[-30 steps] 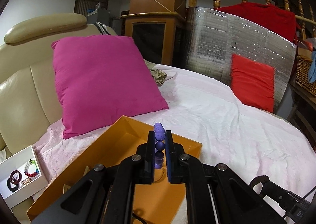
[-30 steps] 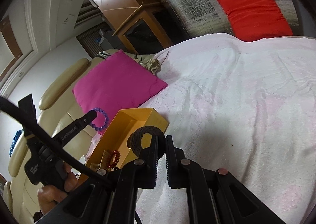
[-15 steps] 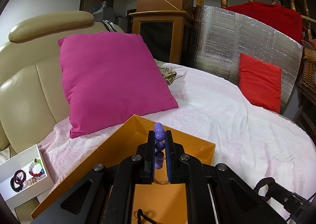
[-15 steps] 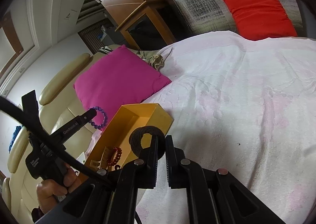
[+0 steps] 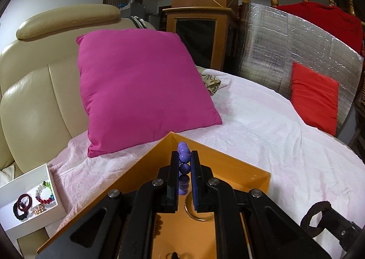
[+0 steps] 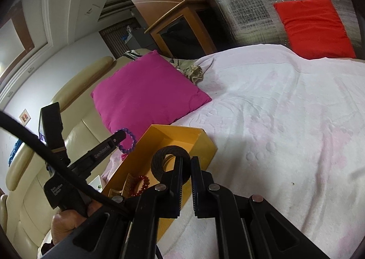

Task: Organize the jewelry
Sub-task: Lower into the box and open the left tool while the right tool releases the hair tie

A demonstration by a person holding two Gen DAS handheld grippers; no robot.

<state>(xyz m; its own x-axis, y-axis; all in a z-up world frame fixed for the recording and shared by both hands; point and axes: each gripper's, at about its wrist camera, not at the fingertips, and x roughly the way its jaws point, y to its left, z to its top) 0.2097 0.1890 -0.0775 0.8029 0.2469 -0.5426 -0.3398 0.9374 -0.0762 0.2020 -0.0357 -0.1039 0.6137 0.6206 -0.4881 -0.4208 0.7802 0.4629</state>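
While the left gripper (image 5: pixel 184 167) pinches a purple bead bracelet (image 5: pixel 184 163) between nearly closed jaws, the beads stand in a column between the fingers, above the near end of the orange box (image 5: pixel 228 167). On the box floor just under those fingers lies a thin metal ring (image 5: pixel 196 215).

From the right wrist, the right gripper (image 6: pixel 186 167) has its jaws close together; a dark braided band (image 6: pixel 159 160) hangs on the left finger, but whether the fingers actually squeeze it I cannot tell. Below it, inside the box, lie a red bead bracelet (image 6: pixel 139 186) and a tan comb-like clip (image 6: pixel 127 182). The same view shows the left gripper from the side, the purple bracelet looped at its tip, over the box's left wall.

Left of the orange box sits a white box (image 5: pixel 13 190) holding a dark band, coloured beads and a small gold piece. Both boxes rest on a pale pink sheet (image 5: pixel 273 135). Behind the box a magenta cushion (image 5: pixel 141 90) leans on the cream sofa (image 5: pixel 34 99). Farther back, a red cushion (image 5: pixel 314 97) rests against a silver foil panel (image 5: pixel 273 49).
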